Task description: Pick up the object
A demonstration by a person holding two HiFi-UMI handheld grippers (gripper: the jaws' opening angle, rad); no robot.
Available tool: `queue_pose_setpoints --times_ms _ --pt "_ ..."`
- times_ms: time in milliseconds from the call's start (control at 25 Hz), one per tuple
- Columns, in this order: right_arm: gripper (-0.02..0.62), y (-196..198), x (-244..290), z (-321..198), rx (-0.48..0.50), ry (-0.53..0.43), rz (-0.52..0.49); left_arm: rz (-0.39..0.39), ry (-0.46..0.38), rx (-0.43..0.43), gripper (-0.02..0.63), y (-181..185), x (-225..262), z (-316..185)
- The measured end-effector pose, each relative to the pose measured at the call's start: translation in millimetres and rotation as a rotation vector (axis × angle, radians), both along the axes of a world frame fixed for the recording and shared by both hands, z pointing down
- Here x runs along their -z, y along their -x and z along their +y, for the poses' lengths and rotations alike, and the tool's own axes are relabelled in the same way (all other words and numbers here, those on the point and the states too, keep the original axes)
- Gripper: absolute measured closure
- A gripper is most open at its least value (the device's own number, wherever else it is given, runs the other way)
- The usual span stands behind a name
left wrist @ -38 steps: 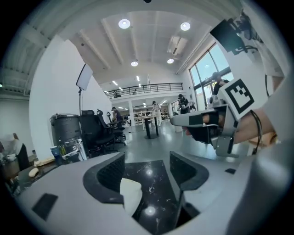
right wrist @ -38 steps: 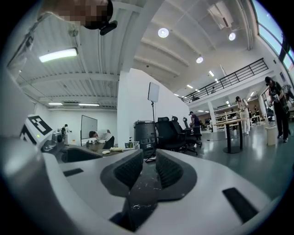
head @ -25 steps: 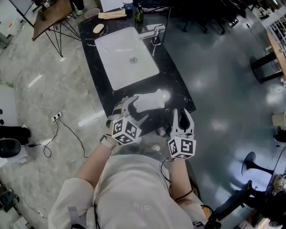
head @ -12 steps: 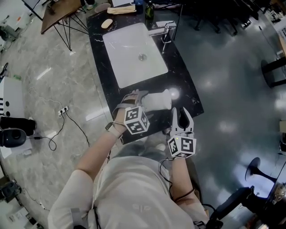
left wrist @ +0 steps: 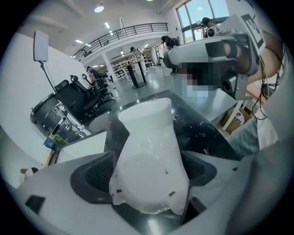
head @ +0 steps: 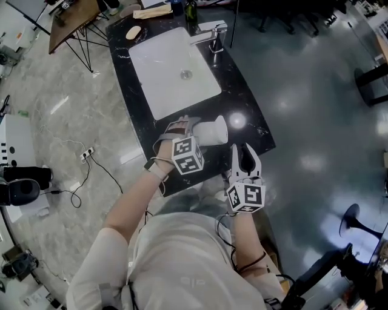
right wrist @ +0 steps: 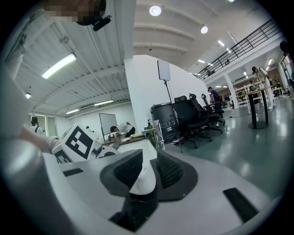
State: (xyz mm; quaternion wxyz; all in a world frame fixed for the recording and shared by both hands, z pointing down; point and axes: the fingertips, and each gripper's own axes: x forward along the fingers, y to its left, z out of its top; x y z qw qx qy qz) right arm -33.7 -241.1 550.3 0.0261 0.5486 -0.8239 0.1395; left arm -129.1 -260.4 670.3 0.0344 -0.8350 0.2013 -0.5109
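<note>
Sunk in counter (head: pixel 241 97): sink (head: pixel 173 69); right of it, faucet (head: pixel 212 33). In front of sink, on counter near front edge: vase (head: pixel 211 131), on its side. Behind sink: soap (head: pixel 133 32), bottle (head: pixel 191 9).

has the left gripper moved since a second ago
Yes. The left gripper has moved forward, closer to the sink, along the white vase. Its jaws are opening with the vase between them.
</note>
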Motion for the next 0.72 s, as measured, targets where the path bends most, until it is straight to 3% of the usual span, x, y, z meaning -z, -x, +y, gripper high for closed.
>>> queue_pose_setpoints --times_ms 280,520,720 --pt "0.515 0.1 -7.6 -0.6 -0.007 0.009 -0.012 -0.019 -0.015 -0.007 0.164 -6.1 -7.6 -13.9" --pt "0.515 0.6 -14.9 1.3 -0.012 0.020 -0.017 -0.080 -0.019 -0.038 0.163 -6.7 -14.8 -21.7" --pt "0.515 0.0 -19.4 4.2 -0.019 0.032 -0.027 -0.046 -0.022 -0.001 0.166 -11.1 -12.7 -30.0"
